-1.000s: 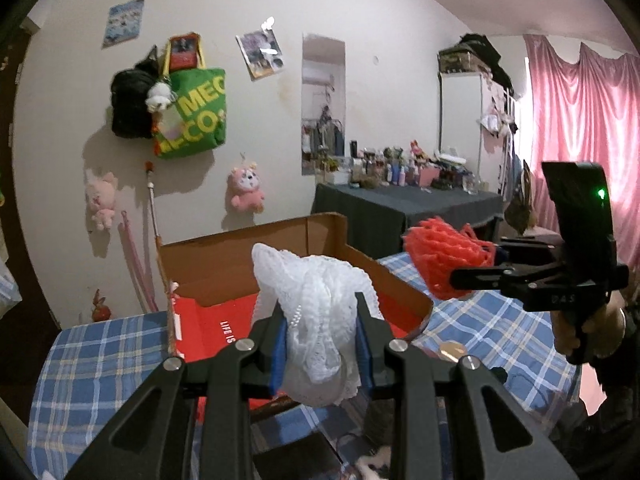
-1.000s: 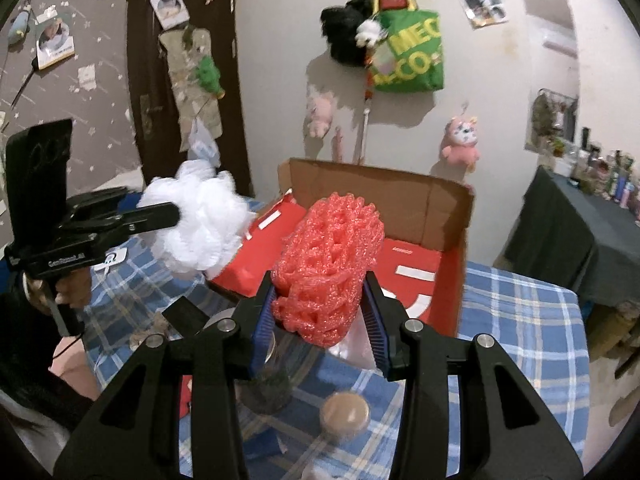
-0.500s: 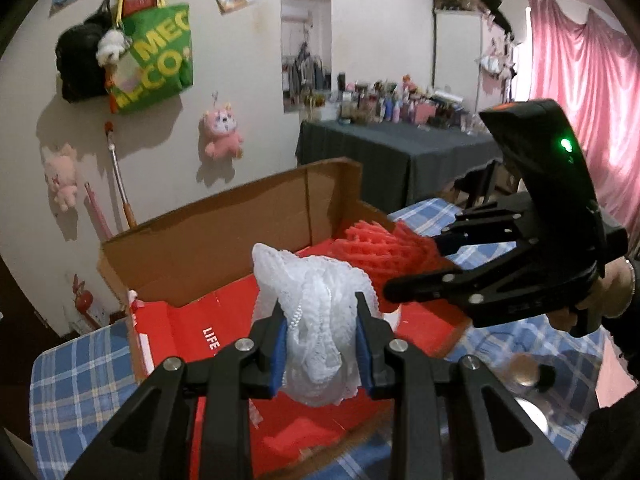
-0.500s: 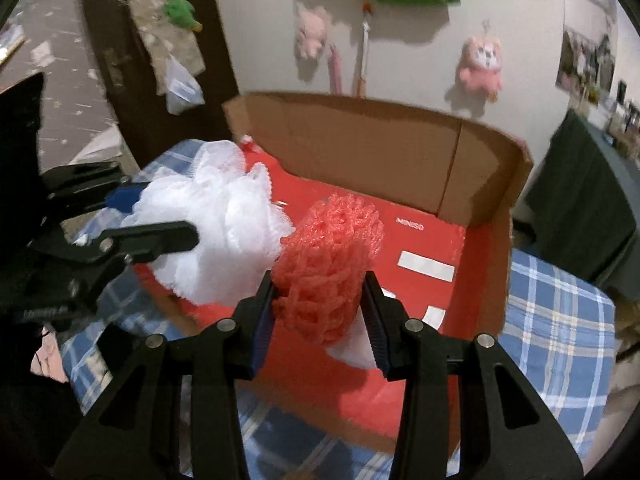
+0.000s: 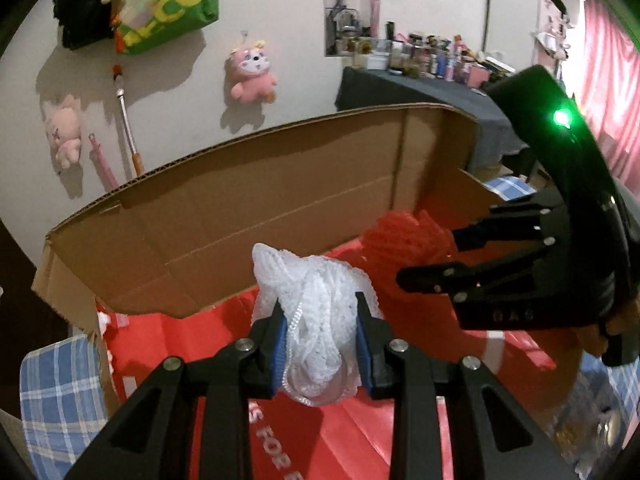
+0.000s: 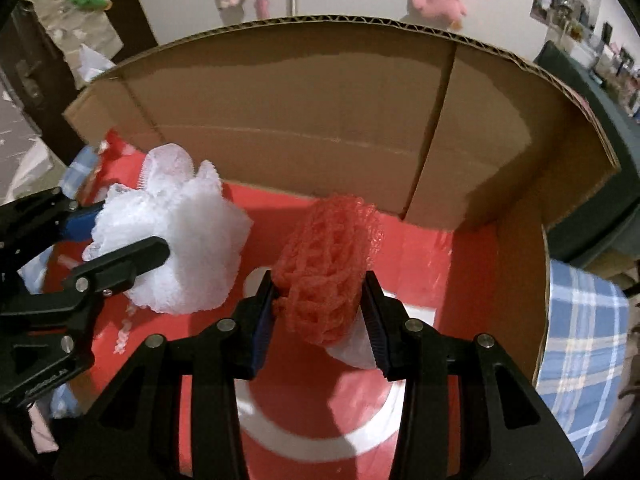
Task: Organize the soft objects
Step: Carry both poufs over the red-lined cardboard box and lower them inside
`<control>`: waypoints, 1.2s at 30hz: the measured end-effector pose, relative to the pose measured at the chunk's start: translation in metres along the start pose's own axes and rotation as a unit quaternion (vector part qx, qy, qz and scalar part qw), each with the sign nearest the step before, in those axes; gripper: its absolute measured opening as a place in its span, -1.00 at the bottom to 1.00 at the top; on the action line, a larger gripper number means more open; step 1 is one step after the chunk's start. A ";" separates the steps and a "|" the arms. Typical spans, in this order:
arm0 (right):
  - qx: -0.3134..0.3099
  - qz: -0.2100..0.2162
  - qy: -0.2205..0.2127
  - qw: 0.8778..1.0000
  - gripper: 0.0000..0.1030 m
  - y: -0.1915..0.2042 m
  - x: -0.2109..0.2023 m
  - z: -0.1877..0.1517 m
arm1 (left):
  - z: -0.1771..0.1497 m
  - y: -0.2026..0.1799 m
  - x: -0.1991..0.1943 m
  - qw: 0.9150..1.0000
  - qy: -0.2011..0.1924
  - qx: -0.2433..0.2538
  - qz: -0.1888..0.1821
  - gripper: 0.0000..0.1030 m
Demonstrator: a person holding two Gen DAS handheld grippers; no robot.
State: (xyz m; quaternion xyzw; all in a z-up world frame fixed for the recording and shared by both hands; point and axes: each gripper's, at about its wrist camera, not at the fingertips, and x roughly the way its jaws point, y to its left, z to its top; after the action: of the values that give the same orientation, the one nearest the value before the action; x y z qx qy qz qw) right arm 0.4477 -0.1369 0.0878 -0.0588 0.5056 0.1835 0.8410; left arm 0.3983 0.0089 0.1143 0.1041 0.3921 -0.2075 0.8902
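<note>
Two grippers each squeeze a soft thing. Left gripper (image 5: 320, 340) pinches a white, lacy mesh puff (image 5: 316, 312) in its fingers. Right gripper (image 6: 320, 320) pinches a red, bumpy net ball (image 6: 328, 268). Both hang over a brown cardboard box (image 6: 320, 100) with a smooth red bottom. Behind it lies a blue checked cloth (image 6: 580, 340).
</note>
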 end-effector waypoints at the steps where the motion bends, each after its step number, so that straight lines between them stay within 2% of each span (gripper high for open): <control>1: 0.001 -0.001 0.000 1.000 -0.24 -0.001 0.003 0.002 | 0.002 0.003 0.004 1.000 0.000 -0.005 0.003 -0.40; 9: 0.002 -0.006 0.001 1.000 -0.24 -0.005 0.004 0.001 | 0.004 0.014 0.014 1.000 0.003 -0.027 0.011 -0.40; 18: -0.004 -0.001 0.003 1.000 -0.24 0.002 -0.004 0.000 | 0.006 0.013 0.013 1.000 0.002 -0.018 0.016 -0.38; 24: -0.007 -0.008 0.013 1.000 -0.24 0.009 0.014 0.008 | 0.008 0.012 0.016 0.999 0.003 -0.020 0.028 -0.34; 36: -0.011 0.003 0.017 1.000 -0.10 0.008 0.025 0.010 | 0.006 0.017 0.023 0.999 0.005 -0.030 0.031 -0.11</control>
State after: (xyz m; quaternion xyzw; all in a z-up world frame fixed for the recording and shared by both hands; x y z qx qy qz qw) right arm 0.4634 -0.1208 0.0717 -0.0692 0.5185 0.1905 0.8307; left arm 0.4239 0.0159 0.1014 0.0905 0.3991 -0.1670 0.8970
